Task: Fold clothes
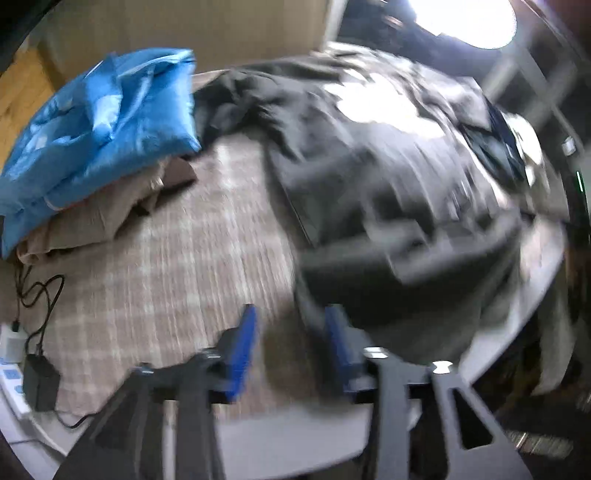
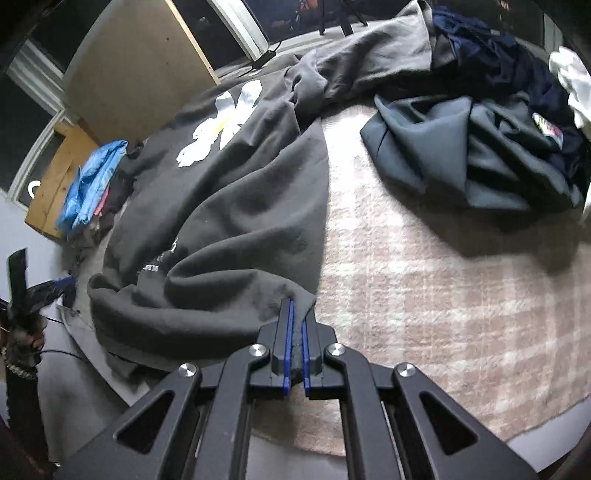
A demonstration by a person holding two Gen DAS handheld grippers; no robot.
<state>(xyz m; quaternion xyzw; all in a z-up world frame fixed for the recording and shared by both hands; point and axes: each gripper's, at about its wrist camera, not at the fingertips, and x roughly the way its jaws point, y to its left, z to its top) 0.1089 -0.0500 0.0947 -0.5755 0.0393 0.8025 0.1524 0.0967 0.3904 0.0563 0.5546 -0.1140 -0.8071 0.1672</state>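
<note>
charcoal sweatshirt (image 2: 221, 206) sprawls across the plaid blanket (image 2: 424, 277), toward 10 o'clock. the right tool (image 2: 294, 325) is clamped on its hem corner; the left tool (image 1: 291, 332) hangs apart, blurred. a thin pinch could slip, and one-sided pulling could bunch the fabric.

Dim room with a checked blanket underfoot

A pink-and-white plaid blanket (image 2: 424, 266) spreads ahead of the tongs; far left, a pale wooden panel (image 2: 122, 70) leans by dark windows (image 2: 33, 92); bright light (image 1: 465, 18) glares beyond
</note>
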